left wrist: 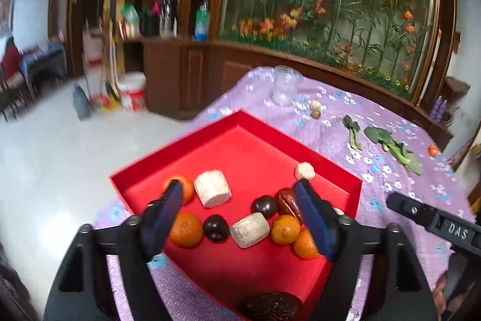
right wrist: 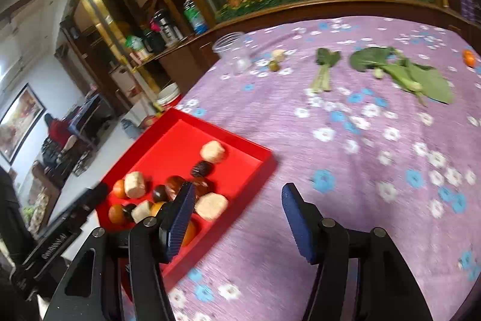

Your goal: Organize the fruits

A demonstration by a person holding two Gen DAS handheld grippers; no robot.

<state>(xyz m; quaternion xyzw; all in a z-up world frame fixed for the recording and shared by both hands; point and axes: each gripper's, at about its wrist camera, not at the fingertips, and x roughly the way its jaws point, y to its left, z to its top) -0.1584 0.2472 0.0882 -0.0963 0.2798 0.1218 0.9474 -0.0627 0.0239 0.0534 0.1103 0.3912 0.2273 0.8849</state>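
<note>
A red tray [left wrist: 240, 122] sits on the purple flowered tablecloth and holds several oranges [left wrist: 185, 230], dark plums [left wrist: 215, 227] and pale chunks [left wrist: 212, 188]. My left gripper [left wrist: 239, 185] hovers open and empty above the tray's fruit. The tray also shows in the right wrist view [right wrist: 249, 152]. My right gripper [right wrist: 236, 191] is open and empty over the cloth just right of the tray. A small orange [right wrist: 469, 57] lies at the table's far right, also seen in the left wrist view [left wrist: 433, 150]. A small pale piece and a green fruit [right wrist: 275, 62] lie near a jar.
A clear plastic jar [right wrist: 233, 51] stands at the table's far edge. Leafy greens [right wrist: 402, 71] and a smaller sprig [right wrist: 324, 65] lie on the cloth [right wrist: 360, 170]. A wooden cabinet with bottles [left wrist: 168, 20] stands behind. The table's left edge drops to the floor.
</note>
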